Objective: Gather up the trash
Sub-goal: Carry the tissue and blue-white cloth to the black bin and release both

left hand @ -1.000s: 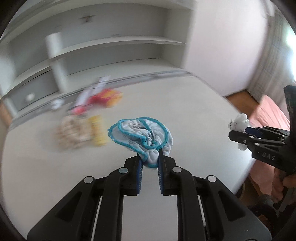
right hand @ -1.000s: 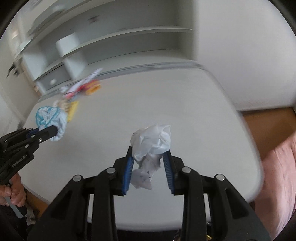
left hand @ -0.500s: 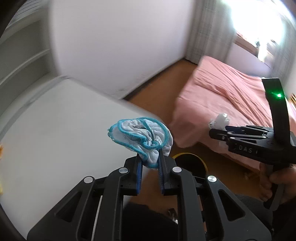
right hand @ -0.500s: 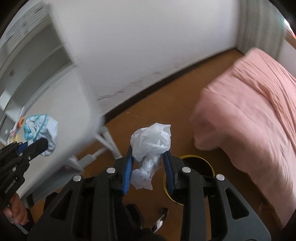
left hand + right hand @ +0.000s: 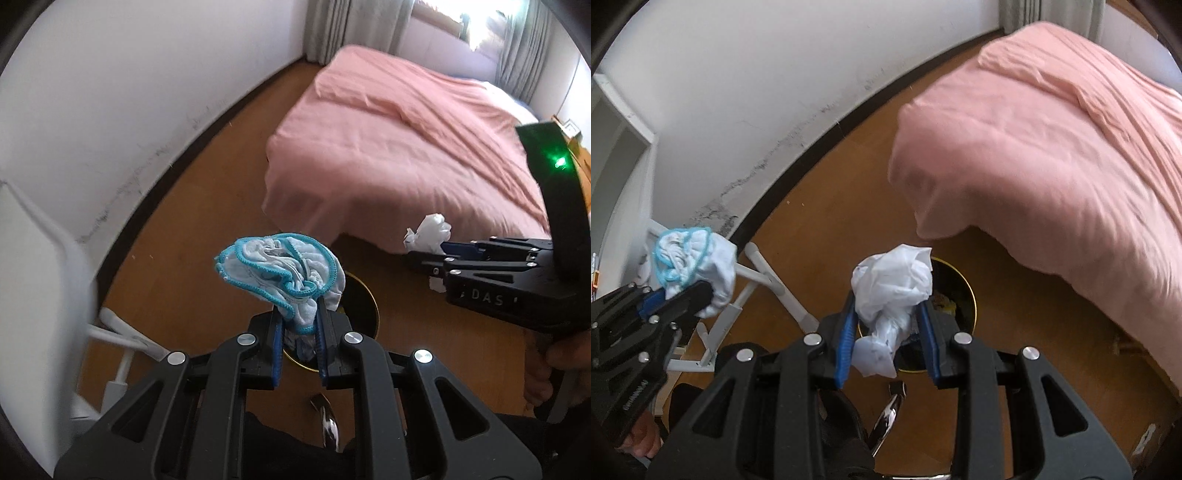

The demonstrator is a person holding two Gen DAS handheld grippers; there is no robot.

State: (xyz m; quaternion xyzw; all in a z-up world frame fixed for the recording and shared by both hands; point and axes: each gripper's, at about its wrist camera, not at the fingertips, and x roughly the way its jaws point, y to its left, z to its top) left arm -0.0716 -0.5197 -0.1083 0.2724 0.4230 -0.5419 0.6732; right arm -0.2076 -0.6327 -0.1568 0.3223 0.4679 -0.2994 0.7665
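My left gripper (image 5: 298, 321) is shut on a crumpled white cloth with blue trim (image 5: 277, 266); the cloth also shows at the left of the right wrist view (image 5: 690, 258). My right gripper (image 5: 888, 314) is shut on a crumpled white tissue wad (image 5: 892, 284), which also shows in the left wrist view (image 5: 428, 230). A dark round bin with a yellow rim (image 5: 955, 291) stands on the wooden floor below and just beyond both grippers. In the left wrist view the bin (image 5: 364, 302) is partly hidden by the cloth. Both loads hang in the air above the floor.
A bed with a pink cover (image 5: 406, 147) fills the right side. A white wall with a dark skirting board (image 5: 798, 184) runs along the left. White table legs (image 5: 757, 280) stand at the lower left. A chrome chair base part (image 5: 888, 413) lies below.
Both grippers have swung from over the white table to the right and downward, keeping their loads. The bed and floor bin now fill the view, and the bin sits closer beneath the grippers.
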